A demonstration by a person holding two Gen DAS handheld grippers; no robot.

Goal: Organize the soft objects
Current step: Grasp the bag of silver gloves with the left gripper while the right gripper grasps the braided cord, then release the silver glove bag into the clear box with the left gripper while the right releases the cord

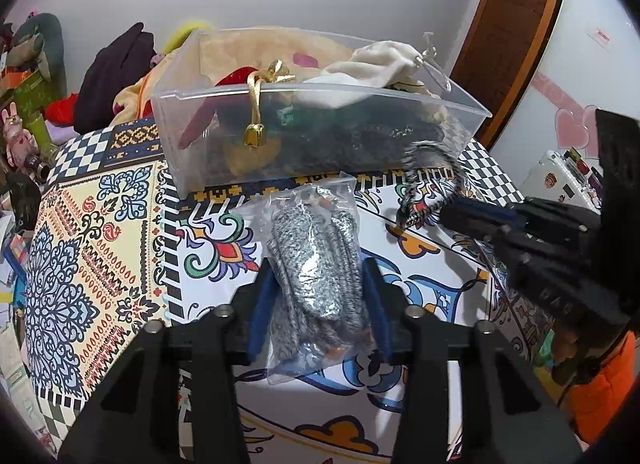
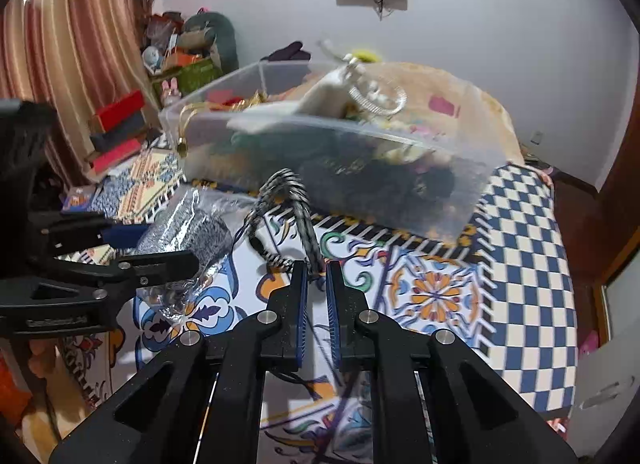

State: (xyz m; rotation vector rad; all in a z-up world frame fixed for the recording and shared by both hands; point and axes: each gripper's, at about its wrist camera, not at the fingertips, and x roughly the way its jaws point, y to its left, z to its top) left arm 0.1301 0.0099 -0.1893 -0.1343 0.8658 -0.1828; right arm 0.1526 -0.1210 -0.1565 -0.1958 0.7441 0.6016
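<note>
My left gripper [image 1: 318,270] is shut on a clear bag of grey knit socks [image 1: 316,260], held over the patterned table; the bag also shows in the right wrist view [image 2: 188,232]. My right gripper [image 2: 316,266] is shut on a black-and-white braided cord [image 2: 292,204], which arcs up toward the bin; the cord also shows in the left wrist view [image 1: 424,184]. A clear plastic bin [image 1: 320,132] holds several soft items: a cream cloth [image 1: 372,68], a gold ribbon with a bell [image 1: 256,104] and dark fabrics. The bin also appears in the right wrist view [image 2: 400,168].
The table wears a patterned cloth [image 1: 100,244] with a checkered edge [image 2: 528,264]. Clothes and a beige plush [image 1: 120,76] pile up behind the bin. Boxes and toys [image 2: 180,64] crowd the left side by a striped curtain [image 2: 80,44]. A door [image 1: 508,24] stands at the right.
</note>
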